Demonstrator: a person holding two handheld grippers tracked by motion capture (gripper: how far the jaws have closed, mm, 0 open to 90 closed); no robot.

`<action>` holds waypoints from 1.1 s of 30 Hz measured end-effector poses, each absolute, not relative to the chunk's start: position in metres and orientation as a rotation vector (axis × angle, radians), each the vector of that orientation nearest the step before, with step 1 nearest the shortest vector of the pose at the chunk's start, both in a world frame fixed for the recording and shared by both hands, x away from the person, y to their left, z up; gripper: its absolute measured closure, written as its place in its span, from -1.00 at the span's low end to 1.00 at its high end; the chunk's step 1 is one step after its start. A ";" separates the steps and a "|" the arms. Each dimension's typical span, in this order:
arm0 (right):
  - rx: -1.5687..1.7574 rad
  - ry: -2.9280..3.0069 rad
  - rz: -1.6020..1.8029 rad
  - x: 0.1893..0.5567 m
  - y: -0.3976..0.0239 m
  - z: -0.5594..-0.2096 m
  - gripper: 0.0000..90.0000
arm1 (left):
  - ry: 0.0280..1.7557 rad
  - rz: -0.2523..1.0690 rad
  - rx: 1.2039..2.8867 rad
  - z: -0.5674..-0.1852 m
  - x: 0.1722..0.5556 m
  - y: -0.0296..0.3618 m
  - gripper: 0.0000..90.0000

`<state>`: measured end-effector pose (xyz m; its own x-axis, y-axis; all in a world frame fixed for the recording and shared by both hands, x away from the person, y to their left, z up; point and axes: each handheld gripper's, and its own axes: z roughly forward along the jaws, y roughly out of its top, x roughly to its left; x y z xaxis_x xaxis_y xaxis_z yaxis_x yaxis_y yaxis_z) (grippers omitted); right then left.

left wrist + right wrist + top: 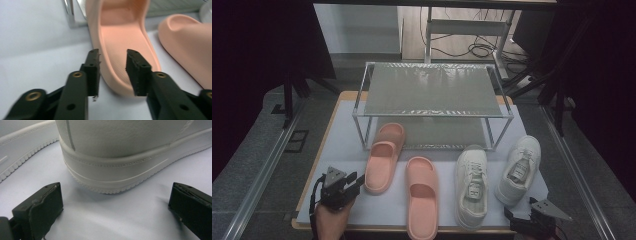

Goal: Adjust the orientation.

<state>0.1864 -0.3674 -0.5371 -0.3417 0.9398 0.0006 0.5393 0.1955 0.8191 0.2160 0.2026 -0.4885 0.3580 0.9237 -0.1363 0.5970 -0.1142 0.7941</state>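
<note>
Currently left gripper (112, 72) jaws part-open, straddling the heel rim of the pink rubber slide sandal (122, 37), nothing gripped; right gripper (116, 202) wide open, white leather sneaker (130, 152) heel just ahead.

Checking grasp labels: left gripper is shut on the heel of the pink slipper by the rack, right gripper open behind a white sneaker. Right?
Not quite: the left gripper is open; the left gripper view shows its jaws astride the pink slipper heel, not pressing. Right gripper open behind the white sneaker holds.

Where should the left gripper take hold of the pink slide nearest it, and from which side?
Probably at the heel rim of the left pink slide, approached from the heel end. The heel faces the left gripper, whose open jaws already straddle the side wall there; the wall looks thin enough to pinch, while the toe sits under the metal shoe rack.
</note>
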 end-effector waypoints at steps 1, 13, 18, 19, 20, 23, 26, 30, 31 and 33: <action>1.375 1.963 1.022 0.186 -0.367 -0.537 -1.00 | 1.323 0.505 1.844 -0.492 0.208 0.200 0.60; 1.375 1.963 1.022 0.186 -0.367 -0.537 -1.00 | 1.285 0.454 1.938 -0.511 0.193 0.184 0.93; 1.375 1.963 1.022 0.186 -0.367 -0.537 -1.00 | 1.279 0.461 1.968 -0.513 0.196 0.178 0.99; 1.375 1.963 1.022 0.186 -0.367 -0.537 -1.00 | 1.279 0.461 1.968 -0.513 0.196 0.178 0.99; 1.375 1.963 1.022 0.186 -0.367 -0.537 -1.00 | 1.283 0.458 1.972 -0.514 0.198 0.177 0.99; 1.375 1.963 1.022 0.186 -0.367 -0.537 -1.00 | 1.281 0.471 1.984 -0.516 0.202 0.175 0.99; 1.375 1.963 1.022 0.186 -0.367 -0.537 -1.00 | 1.281 0.476 1.984 -0.515 0.205 0.174 0.99; 1.375 1.963 1.022 0.186 -0.367 -0.537 -1.00 | 1.281 0.487 1.983 -0.516 0.211 0.172 0.99; 1.375 1.963 1.022 0.186 -0.367 -0.537 -1.00 | 1.281 0.487 1.983 -0.516 0.211 0.172 0.99; 1.375 1.963 1.022 0.186 -0.367 -0.537 -1.00 | 1.277 0.492 1.976 -0.515 0.216 0.171 0.99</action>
<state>0.1865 -0.3673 -0.5372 -0.3416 0.9399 0.0003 0.5389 0.1956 0.8193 0.2161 0.1705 -0.5148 0.4357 0.8978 -0.0648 0.6224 -0.2484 0.7423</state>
